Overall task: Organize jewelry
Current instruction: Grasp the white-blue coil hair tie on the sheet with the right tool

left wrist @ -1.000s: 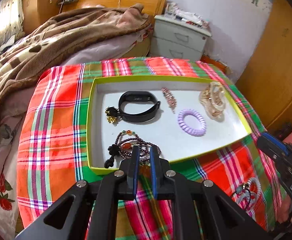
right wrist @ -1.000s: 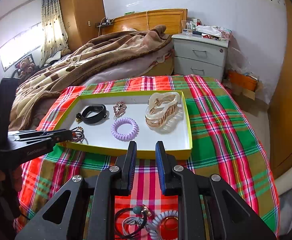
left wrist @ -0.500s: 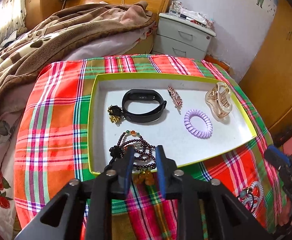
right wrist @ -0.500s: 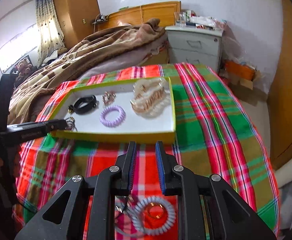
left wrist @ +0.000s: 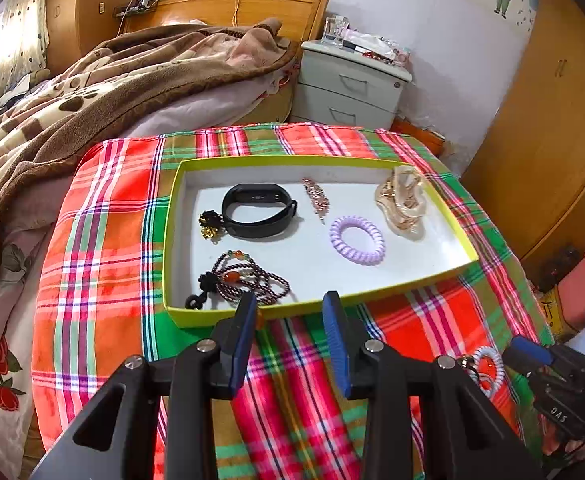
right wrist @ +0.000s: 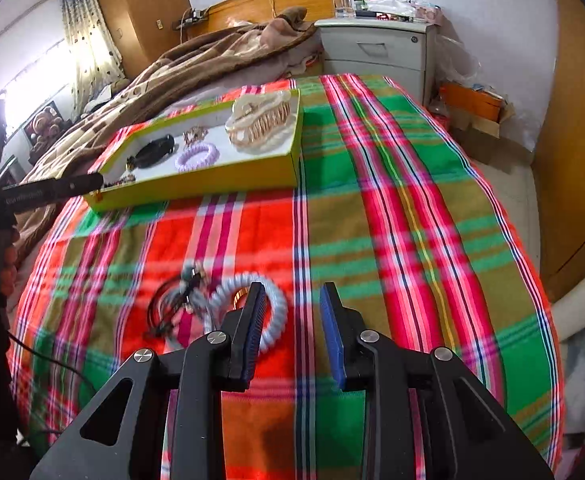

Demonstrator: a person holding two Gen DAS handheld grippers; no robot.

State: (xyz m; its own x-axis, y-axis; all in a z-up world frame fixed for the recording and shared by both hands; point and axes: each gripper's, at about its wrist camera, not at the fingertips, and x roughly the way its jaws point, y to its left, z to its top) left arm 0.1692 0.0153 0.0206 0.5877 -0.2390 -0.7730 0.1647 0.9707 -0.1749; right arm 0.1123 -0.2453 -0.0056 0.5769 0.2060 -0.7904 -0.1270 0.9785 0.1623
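A yellow-green rimmed tray (left wrist: 172,216) with a white floor holds a black band (left wrist: 258,210), a purple coil tie (left wrist: 357,240), a beige claw clip (left wrist: 402,204), a rose clip (left wrist: 316,196) and a dark bead necklace (left wrist: 244,280) at its near corner. My left gripper (left wrist: 290,304) hovers at the tray's near rim; its jaws are opening, nothing between them. My right gripper (right wrist: 291,296), its jaws also opening and empty, is low over the plaid cloth. Its left finger overlaps a pale coil tie (right wrist: 228,286) beside black hair ties (right wrist: 168,304).
The plaid cloth (right wrist: 392,208) falls away at its right and near edges. A bed with a brown blanket (left wrist: 92,92) and a grey nightstand (left wrist: 348,84) stand behind. A wooden wardrobe (left wrist: 552,140) is on the right, a paper roll (right wrist: 580,304) beyond the table's edge.
The left gripper has opened and let go of the bead necklace, which now lies in the tray. The right gripper has moved down towards the loose hair ties and its jaws have spread.
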